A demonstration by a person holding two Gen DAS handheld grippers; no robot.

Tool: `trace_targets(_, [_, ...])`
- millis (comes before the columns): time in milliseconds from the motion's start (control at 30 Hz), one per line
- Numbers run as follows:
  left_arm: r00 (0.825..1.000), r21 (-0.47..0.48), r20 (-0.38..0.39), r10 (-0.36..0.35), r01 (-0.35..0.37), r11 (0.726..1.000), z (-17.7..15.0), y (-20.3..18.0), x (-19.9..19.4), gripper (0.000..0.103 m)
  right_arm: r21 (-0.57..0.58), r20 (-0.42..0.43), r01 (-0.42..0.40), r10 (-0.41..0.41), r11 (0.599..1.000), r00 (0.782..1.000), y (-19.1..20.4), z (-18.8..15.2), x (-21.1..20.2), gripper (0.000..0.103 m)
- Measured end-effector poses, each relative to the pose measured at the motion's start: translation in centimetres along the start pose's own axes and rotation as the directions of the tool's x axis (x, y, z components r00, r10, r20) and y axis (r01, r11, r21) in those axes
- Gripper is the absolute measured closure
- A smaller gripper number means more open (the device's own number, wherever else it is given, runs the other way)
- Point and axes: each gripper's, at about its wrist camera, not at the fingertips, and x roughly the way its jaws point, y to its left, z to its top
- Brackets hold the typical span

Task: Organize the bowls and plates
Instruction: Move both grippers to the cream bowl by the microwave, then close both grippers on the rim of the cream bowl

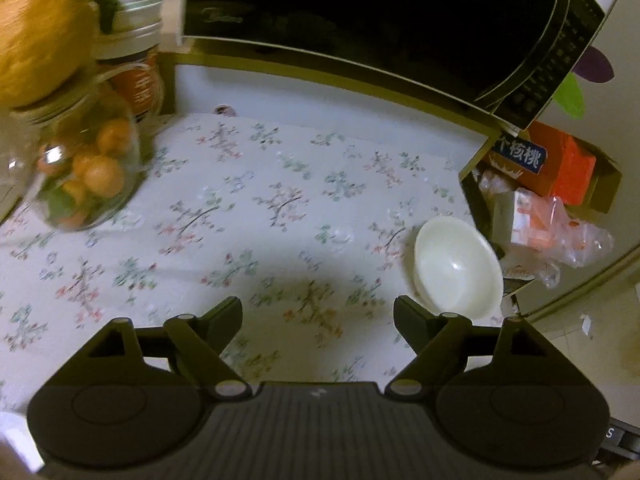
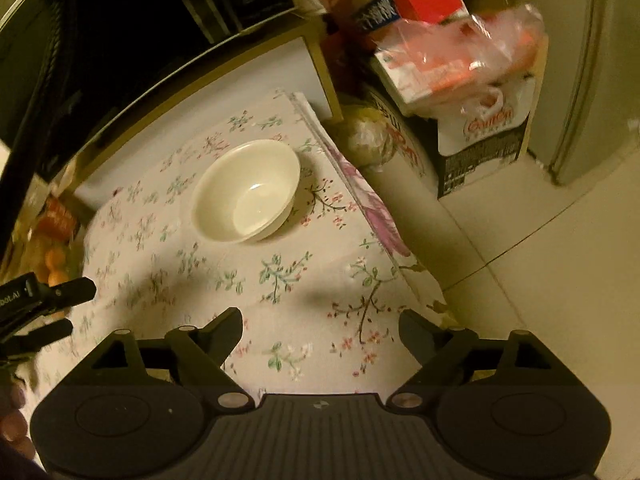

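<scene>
A white bowl (image 1: 458, 266) stands upright and empty on the flowered tablecloth (image 1: 248, 184), near the table's right edge. My left gripper (image 1: 318, 312) hovers over the cloth, its fingers wide apart with nothing between them; the bowl lies just beyond its right finger. In the right wrist view the same bowl (image 2: 246, 190) sits ahead and slightly left of my right gripper (image 2: 320, 320), which is open and empty above the cloth. The left gripper (image 2: 78, 306) shows at the left edge of that view, open. A stack of pale bowls (image 1: 138, 4) sits at the back left.
A black microwave (image 1: 360, 12) stands at the back of the table. A glass jar of orange fruit (image 1: 88, 172) and a tin (image 1: 140, 84) are at the left. Boxes and plastic bags (image 2: 460, 60) crowd the space beside the table's right edge. Tiled floor (image 2: 540, 280) lies beyond.
</scene>
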Motion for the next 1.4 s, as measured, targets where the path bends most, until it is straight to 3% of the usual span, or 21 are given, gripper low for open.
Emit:
trace_targets(200, [0.999,-0.032,-0.013,-0.04,0.04,0.999,1.3,-1.8,1.6,0.024,0.174,-0.014,-0.116,0.12,0.978,0.993,-2.1,1.6,1.1,0.018])
trace_targets(367, [0.996,-0.048,-0.015,-0.087,0.086,0.995,1.9,-3.7,3.6,0.026,0.177,0.009,-0.14,0.14,0.974,0.99,-1.7,3.0,2.3,0.019])
trace_targets(533, [0.993,-0.098,-0.054,-0.104,0.099,0.99,1.7,-4.0,6.4,0.039,0.218,0.004,-0.173,0.176,0.961,0.984,-2.3,4.0,4.2,0.024])
trace_targets(667, [0.993,-0.082,-0.059,-0.107,0.102,0.991,1.7,-4.6,7.5,0.047,0.267,0.011,-0.206,0.211,0.941,0.977,-2.8,4.8,5.5,0.033])
trace_targets(833, [0.991,-0.088,-0.053,-0.119,0.114,0.99,1.6,-4.8,8.4,0.057,0.225,0.019,-0.196,0.197,0.954,0.98,-1.7,5.5,6.6,0.045])
trace_targets(1033, [0.99,-0.07,-0.064,-0.129,0.124,0.99,1.3,-5.2,9.7,0.075,0.212,0.034,-0.2,0.197,0.957,0.98,-1.1,5.7,7.6,0.067])
trace_targets(1133, [0.986,-0.054,-0.068,-0.15,0.147,0.988,1.0,-5.4,10.2,0.09,0.208,0.031,-0.199,0.197,0.958,0.98,-0.8,5.6,8.1,0.078])
trace_targets(1200, [0.983,-0.035,-0.06,-0.173,0.171,0.985,0.9,-5.6,10.2,0.097,0.196,0.029,-0.196,0.194,0.961,0.981,-0.4,5.5,8.2,0.094])
trace_targets(1400, [0.978,-0.03,-0.059,-0.2,0.199,0.98,1.2,-5.9,8.7,0.098,0.166,0.025,-0.184,0.182,0.969,0.983,0.0,5.9,7.3,0.095])
